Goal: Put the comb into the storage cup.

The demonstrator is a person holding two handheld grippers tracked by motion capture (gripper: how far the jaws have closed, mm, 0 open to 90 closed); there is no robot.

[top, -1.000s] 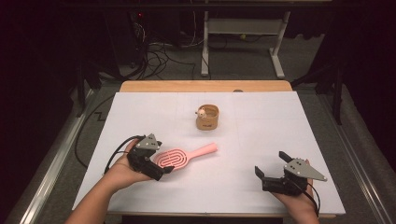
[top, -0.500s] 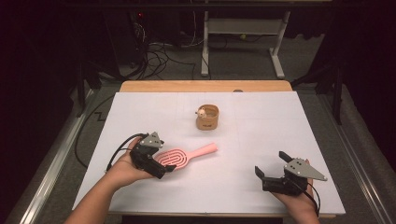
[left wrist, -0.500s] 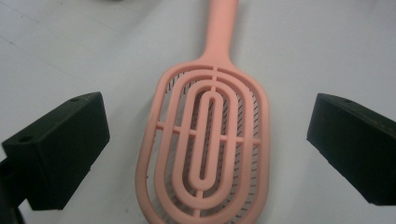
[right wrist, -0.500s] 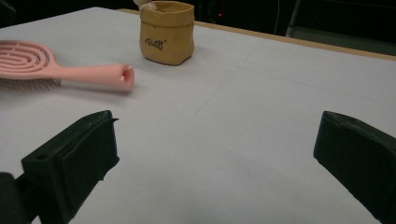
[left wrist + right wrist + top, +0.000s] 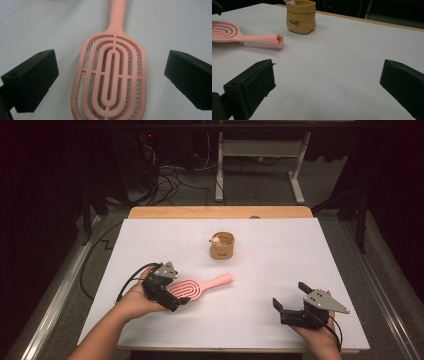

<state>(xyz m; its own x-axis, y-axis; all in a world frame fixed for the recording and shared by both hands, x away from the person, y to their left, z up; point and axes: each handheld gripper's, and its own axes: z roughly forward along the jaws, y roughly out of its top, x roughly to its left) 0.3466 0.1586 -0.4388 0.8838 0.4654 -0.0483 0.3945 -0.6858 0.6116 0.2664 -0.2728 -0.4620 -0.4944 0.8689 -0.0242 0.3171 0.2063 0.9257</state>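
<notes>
A pink vented hairbrush (image 5: pixel 197 286) lies flat on the white table cover (image 5: pixel 260 265), bristles down, handle pointing right and away. My left gripper (image 5: pixel 176 299) is at its head, open, with a jaw on each side of the head and a gap to each. In the left gripper view the hairbrush (image 5: pixel 111 77) runs up the middle between the jaws of my left gripper (image 5: pixel 110 82). My right gripper (image 5: pixel 290 301) rests open near the table's front right. The right gripper view has its jaws (image 5: pixel 332 85) wide apart over bare cover, the hairbrush (image 5: pixel 249 36) farther off at left.
A small tan pouch (image 5: pixel 222 245) with a little white figure (image 5: pixel 215 240) at its rim stands mid-table behind the brush; it is also in the right gripper view (image 5: pixel 301 16). A wooden table edge (image 5: pixel 220 212) runs along the back, with cables and a metal stand on the floor beyond.
My left gripper has crept slightly forward over the brush head. The right gripper and the pouch have stayed put.
</notes>
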